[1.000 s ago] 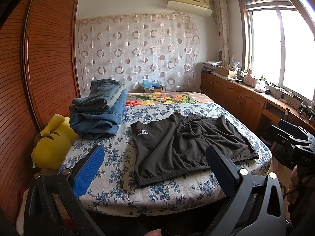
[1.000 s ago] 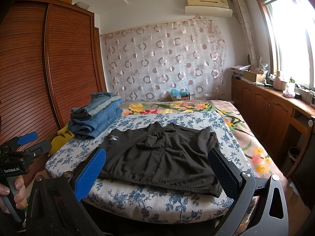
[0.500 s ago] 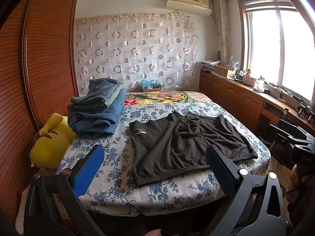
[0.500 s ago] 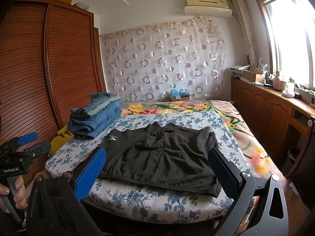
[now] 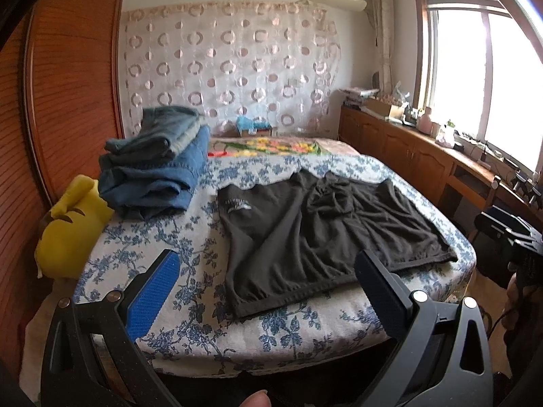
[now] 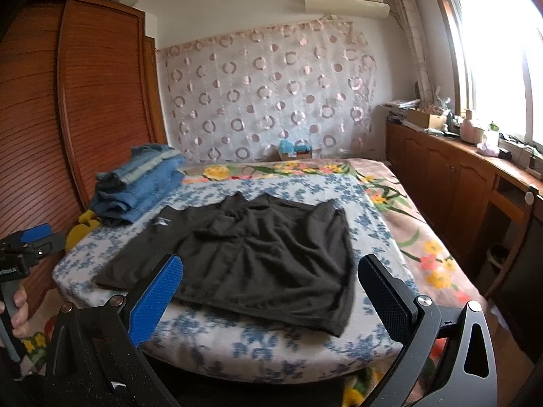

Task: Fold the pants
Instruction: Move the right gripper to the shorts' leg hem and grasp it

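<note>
A pair of black shorts (image 5: 315,234) lies spread flat on the bed's blue-flowered sheet (image 5: 190,247), waistband toward me; it also shows in the right wrist view (image 6: 258,254). My left gripper (image 5: 268,271) is open and empty, held short of the near bed edge by the shorts' near left corner. My right gripper (image 6: 271,274) is open and empty, before the near edge of the shorts. The other hand-held gripper shows at the right edge of the left view (image 5: 509,237) and at the left edge of the right view (image 6: 27,247).
A stack of folded jeans (image 5: 156,169) sits at the bed's far left, a yellow plush toy (image 5: 68,230) beside it. A wooden wardrobe (image 6: 51,129) stands to the left. Wooden cabinets (image 6: 458,183) run under the window at the right.
Both grippers have moved forward toward the bed and tilted down a little; the shorts look larger. The shorts and the jeans stack have not moved.
</note>
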Demonstrator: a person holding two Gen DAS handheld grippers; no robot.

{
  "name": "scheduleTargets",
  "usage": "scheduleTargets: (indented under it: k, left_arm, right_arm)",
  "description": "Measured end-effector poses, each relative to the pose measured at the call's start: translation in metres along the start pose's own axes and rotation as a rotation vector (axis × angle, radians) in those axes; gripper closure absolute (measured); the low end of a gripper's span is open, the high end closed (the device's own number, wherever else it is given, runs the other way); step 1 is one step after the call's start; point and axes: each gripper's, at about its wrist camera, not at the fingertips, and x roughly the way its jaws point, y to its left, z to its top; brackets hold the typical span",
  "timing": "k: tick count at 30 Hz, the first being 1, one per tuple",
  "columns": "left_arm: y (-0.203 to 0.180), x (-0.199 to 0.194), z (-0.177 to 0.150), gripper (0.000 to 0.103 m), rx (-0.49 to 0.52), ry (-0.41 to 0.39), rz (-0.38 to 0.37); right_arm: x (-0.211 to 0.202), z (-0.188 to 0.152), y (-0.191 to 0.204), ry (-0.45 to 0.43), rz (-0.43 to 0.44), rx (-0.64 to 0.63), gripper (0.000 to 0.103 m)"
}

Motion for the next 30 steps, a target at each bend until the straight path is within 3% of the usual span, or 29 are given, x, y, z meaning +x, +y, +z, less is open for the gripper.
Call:
scheduleTargets:
  k: [4, 14, 30]
  left_arm:
    - [0.003, 0.012, -0.002, 0.000, 0.017, 0.022, -0.005]
    - [0.004, 0.045, 0.000, 0.000, 0.031, 0.078, -0.046]
    - [-0.003, 0.071, 0.017, 0.000, 0.026, 0.094, -0.101]
  right_arm:
    - [0.014, 0.003, -0.012, 0.037, -0.021, -0.006, 0.004]
    - [0.047, 0.027, -0.032, 0.142, 0.023, -0.008, 0.033]
    - [0.120, 0.088, -0.068, 0.304, 0.019, -0.019, 0.068]
